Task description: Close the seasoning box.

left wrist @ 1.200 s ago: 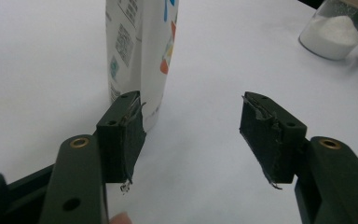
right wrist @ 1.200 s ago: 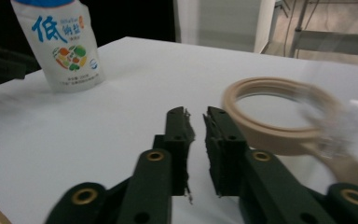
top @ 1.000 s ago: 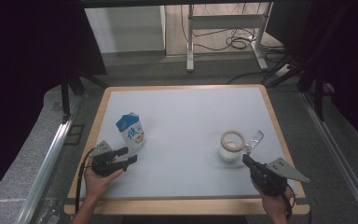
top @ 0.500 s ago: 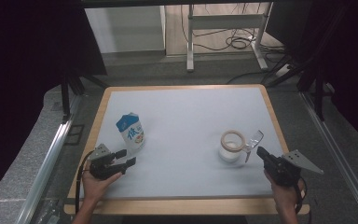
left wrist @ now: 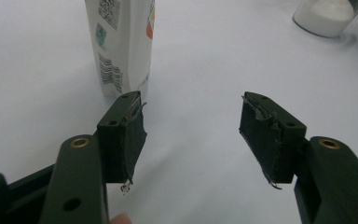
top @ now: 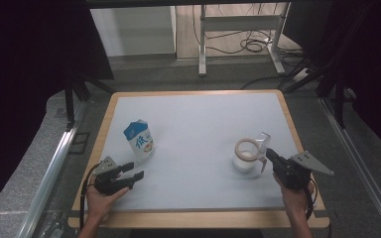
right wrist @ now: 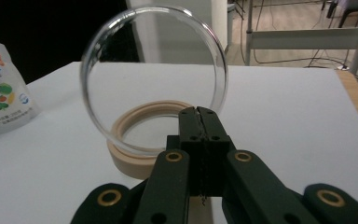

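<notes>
The right gripper point(top: 269, 154), clamped on the glass lid point(right wrist: 153, 88), has drawn it off the jar point(top: 245, 155); the left gripper point(left wrist: 192, 130) waits apart beside the carton point(top: 140, 141).

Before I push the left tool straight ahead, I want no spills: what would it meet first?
Probably the carton, just off its left jaw's line; the gap between the open jaws looks free. Depth is unclear.
</notes>
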Demonstrator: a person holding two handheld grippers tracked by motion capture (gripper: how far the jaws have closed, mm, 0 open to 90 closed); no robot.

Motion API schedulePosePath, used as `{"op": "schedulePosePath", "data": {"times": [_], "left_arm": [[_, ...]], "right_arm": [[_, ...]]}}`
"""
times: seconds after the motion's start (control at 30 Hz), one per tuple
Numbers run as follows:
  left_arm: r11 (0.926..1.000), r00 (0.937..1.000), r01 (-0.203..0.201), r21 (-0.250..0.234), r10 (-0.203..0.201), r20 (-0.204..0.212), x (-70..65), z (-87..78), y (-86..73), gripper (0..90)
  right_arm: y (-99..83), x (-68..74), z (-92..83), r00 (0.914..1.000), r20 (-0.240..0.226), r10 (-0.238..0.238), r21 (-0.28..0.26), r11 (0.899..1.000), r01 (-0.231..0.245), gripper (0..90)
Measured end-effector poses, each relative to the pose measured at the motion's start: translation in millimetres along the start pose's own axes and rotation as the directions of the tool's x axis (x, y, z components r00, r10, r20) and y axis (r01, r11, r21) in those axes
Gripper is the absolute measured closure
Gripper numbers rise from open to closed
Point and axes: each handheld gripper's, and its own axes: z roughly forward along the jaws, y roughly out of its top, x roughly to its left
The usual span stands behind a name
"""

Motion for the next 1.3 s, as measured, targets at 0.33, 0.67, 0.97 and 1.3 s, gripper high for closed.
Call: {"op": "schedulePosePath", "data": {"times": [0.33, 0.67, 0.97, 1.3], "left_arm": [[0.9999, 0.9999, -0.008, 0.014, 0.008, 0.009, -2.8, 2.4, -1.4, 39.6], [0.9997, 0.9998, -0.012, 0.020, 0.012, 0.014, -4.7, 6.7, -0.2, 39.6], [0.9998, 0.9999, -0.001, 0.020, 0.001, 0.014, -2.2, 7.0, 0.0, 39.7], [0.9997, 0.9999, 0.005, 0.024, -0.005, 0.016, -1.2, 9.0, -0.1, 39.7]], "right_arm": [[9.3, 29.6, 31.1, 0.9936, -0.093, -0.063, 0.050, 0.996, 0.068, 89.9], [8.9, 29.3, 29.5, 0.9918, -0.115, -0.056, 0.055, 0.997, 0.062, 89.7], [4.2, 16.8, 13.6, 0.9906, -0.125, -0.056, 0.059, 0.996, 0.064, 88.0], [-13.9, -10.8, -22.0, 0.9958, -0.077, -0.049, 0.071, 0.996, 0.055, 82.8]]}}
